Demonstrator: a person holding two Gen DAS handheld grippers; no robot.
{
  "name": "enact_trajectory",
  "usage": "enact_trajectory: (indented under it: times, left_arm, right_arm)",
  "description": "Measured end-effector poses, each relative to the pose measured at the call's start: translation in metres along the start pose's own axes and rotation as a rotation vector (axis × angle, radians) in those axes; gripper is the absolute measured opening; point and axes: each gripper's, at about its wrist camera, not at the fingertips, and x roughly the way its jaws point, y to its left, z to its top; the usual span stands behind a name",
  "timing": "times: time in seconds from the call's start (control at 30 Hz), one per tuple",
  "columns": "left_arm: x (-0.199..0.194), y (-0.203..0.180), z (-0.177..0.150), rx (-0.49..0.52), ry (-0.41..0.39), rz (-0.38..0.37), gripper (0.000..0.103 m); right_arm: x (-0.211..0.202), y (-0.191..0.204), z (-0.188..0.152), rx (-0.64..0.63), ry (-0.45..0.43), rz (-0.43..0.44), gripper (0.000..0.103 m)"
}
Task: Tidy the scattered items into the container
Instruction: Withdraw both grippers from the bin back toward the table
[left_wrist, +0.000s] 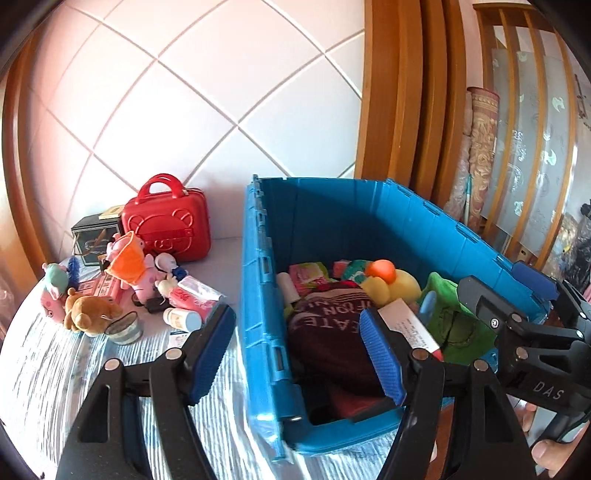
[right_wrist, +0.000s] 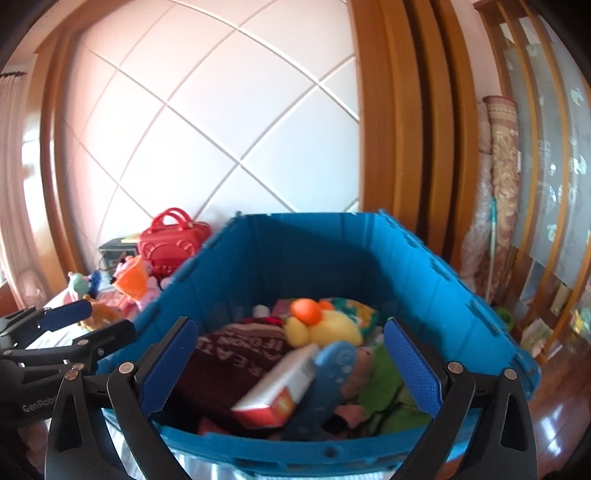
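Observation:
A blue crate (left_wrist: 255, 288) stands on a striped bed cover and holds a yellow duck toy (left_wrist: 395, 282), a maroon cloth (left_wrist: 325, 325), a green cloth (left_wrist: 454, 325) and a white box with a red end (right_wrist: 277, 387). My left gripper (left_wrist: 297, 356) is open and empty, its fingers straddling the crate's near left wall. Over the crate (right_wrist: 295, 251), my right gripper (right_wrist: 291, 369) is open wide, and the box and a blue item (right_wrist: 328, 376) lie blurred below it. Scattered items lie left of the crate: a brown teddy (left_wrist: 88, 310), a pink plush (left_wrist: 136, 269), a white bottle (left_wrist: 183, 319).
A red bear-print case (left_wrist: 166, 229) and a dark box (left_wrist: 92, 236) stand by the padded headboard. A small tin (left_wrist: 123, 328) and a pink tissue pack (left_wrist: 195, 295) lie among the toys. Wooden frames and rolled rugs (right_wrist: 498, 206) stand at the right, beyond the bed's edge.

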Motion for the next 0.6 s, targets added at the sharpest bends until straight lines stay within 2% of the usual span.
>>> enact_trajectory:
  times: [0.27, 0.6]
  left_arm:
    - [-0.018, 0.097, -0.006, -0.049, -0.007, 0.018, 0.070]
    - [-0.027, 0.227, -0.021, -0.073, 0.046, 0.051, 0.071]
  right_arm:
    - [0.001, 0.092, 0.009, -0.030, 0.003, 0.023, 0.103]
    - [0.015, 0.221, 0.004, -0.028, 0.036, 0.037, 0.103]
